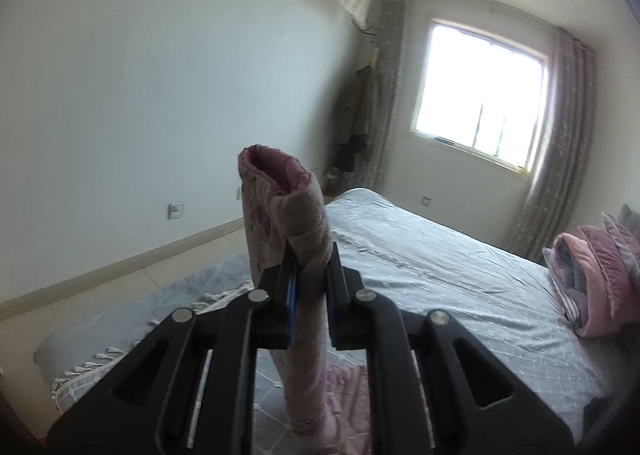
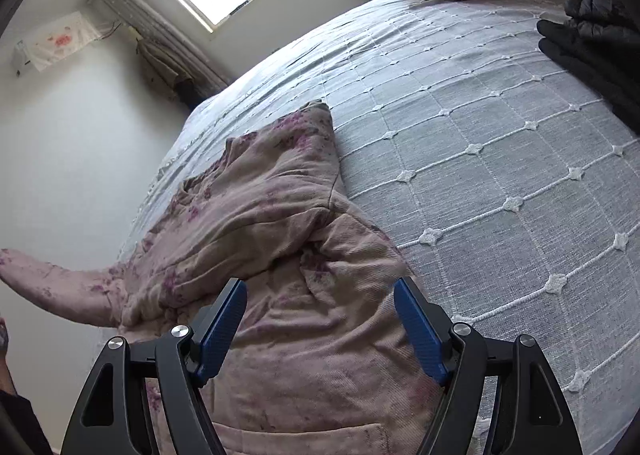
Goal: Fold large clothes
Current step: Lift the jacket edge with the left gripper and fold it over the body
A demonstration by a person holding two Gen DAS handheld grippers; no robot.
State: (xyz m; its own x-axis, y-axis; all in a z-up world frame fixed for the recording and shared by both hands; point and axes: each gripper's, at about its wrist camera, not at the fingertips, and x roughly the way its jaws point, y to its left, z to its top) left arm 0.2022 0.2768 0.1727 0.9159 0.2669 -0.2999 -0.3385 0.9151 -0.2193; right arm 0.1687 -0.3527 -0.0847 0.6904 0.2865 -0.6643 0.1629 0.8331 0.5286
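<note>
- The bed (image 2: 500,159) fills the right and centre of the right wrist view; its grey quilted cover is bare to the right of the garment, and that looks like your room for folding.
- The jacket (image 2: 272,215), a padded pink floral one, lies on the bed in the lower left and centre of that view, its body running from the bottom edge up toward the frame's middle.
- The sleeve (image 1: 280,195) is the part that counts. In the left wrist view it stands up through the centre of the frame with the cuff opening uppermost; in the right wrist view it runs off the jacket to the far left edge, lifted off the bed.
- Your left gripper (image 1: 310,255) is clamped on that sleeve just below the cuff, fingers pressed into the padding.
- Your right gripper (image 2: 320,319) hangs over the jacket body at lower centre, fingers wide apart and holding nothing.
- My judgement: the fold turns on the sleeve's long axis pointing away from the body toward frame left. Carry it rightward across the body with your left gripper, which already holds it, while the right pins the body.
</note>
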